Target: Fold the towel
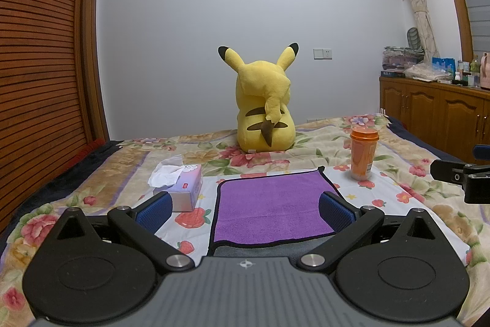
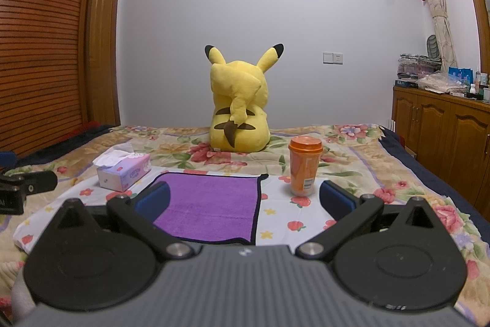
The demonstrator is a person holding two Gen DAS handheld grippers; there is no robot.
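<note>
Two grippers hover low over bed, both spread wide, holding nothing. Left gripper (image 1: 245, 206): purple towel (image 1: 272, 207) flat straight ahead between its fingers, tissue box (image 1: 180, 186) ahead-left, orange cup (image 1: 363, 153) ahead-right. Right gripper (image 2: 245, 198): towel ahead-left, cup just ahead, yellow plush (image 2: 240, 112) beyond.

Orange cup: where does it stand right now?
The orange cup stands upright on the floral bedspread, right of the purple towel and nearer than the yellow plush.
</note>
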